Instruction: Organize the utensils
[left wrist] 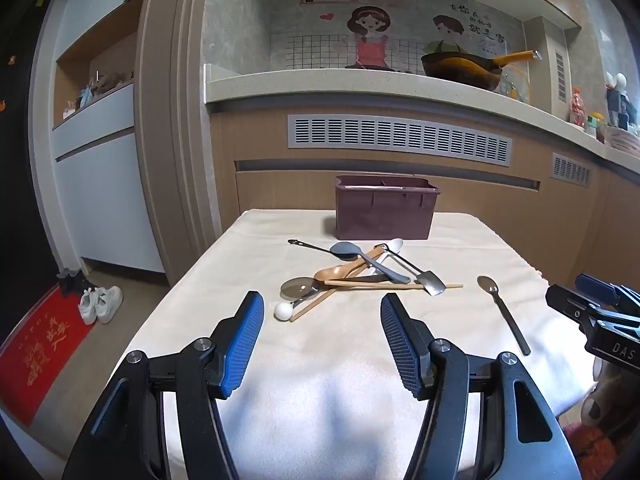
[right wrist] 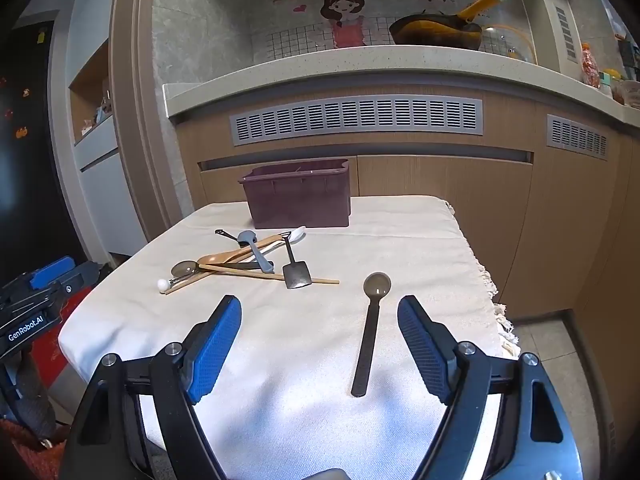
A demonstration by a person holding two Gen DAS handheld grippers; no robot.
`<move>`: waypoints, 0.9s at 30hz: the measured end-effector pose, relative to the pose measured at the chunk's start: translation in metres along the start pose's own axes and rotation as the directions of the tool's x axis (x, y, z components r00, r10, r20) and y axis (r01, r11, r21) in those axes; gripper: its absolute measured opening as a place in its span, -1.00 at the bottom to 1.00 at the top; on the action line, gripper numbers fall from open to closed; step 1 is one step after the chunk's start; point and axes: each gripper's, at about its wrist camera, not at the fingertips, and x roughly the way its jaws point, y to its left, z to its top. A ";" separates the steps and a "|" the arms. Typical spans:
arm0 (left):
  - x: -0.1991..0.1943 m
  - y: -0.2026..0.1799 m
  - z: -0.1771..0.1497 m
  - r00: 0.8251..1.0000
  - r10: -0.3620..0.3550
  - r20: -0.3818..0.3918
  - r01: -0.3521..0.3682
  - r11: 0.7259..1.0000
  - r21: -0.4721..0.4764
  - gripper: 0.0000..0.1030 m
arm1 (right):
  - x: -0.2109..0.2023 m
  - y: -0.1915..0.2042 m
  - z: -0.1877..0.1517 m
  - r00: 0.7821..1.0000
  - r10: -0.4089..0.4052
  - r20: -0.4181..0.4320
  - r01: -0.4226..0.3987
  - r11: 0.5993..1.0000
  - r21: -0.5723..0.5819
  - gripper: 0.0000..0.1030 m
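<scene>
- A cloth-covered table point(left wrist: 328, 380) stands before a kitchen counter point(left wrist: 360, 90), carrying scattered utensils and a maroon plastic bin point(left wrist: 384, 210) that sits at the table's far edge.
- The left gripper point(left wrist: 322, 312) hovers over the near edge of the table, its blue-padded fingers point(left wrist: 244, 344) spread wide with nothing between them.
- The right gripper point(right wrist: 319, 316) hangs above the near right part of the table, jaws likewise parted and holding nothing; in the left wrist view it shows at the table's right edge point(left wrist: 592, 312).
- A dark long-handled spoon point(right wrist: 370, 332) lies alone on the cloth toward the right edge, bowl pointing to the far edge, its handle reaching in between the right gripper's fingers without touching them.
- The remaining utensils lie in a crossed pile point(left wrist: 360, 272) near the middle of the table, just in front of the bin.
- In the pile, a grey spoon point(left wrist: 368, 260) rests across a wooden spoon point(left wrist: 344, 270), and a white spoon point(left wrist: 390, 250) lies nearest the bin.
- A small metal shovel-shaped spoon point(left wrist: 430, 282) sits at the pile's right side, over a pair of wooden chopsticks point(left wrist: 392, 286).
- A spoon with a white ball end point(left wrist: 298, 294) marks the pile's near left side.
- A dark wok with a yellow handle point(left wrist: 472, 66) sits on the counter above.
- White sneakers point(left wrist: 100, 304) and a red doormat point(left wrist: 40, 348) lie on the floor beyond the table's left edge.
</scene>
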 end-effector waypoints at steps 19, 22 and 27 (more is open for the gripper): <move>0.001 -0.001 0.000 1.000 0.001 -0.004 -0.001 1.000 -0.003 0.19 | 0.004 -0.002 -0.002 1.000 -0.003 -0.016 0.003 1.000 0.006 0.52; 0.001 -0.001 0.000 1.000 0.001 -0.006 -0.001 1.000 -0.002 0.19 | 0.005 -0.002 -0.001 1.000 -0.001 -0.018 0.001 1.000 0.005 0.52; 0.002 -0.003 -0.001 1.000 0.001 -0.006 -0.001 1.000 -0.001 0.19 | 0.005 -0.003 -0.003 1.000 0.000 -0.019 0.000 1.000 0.006 0.52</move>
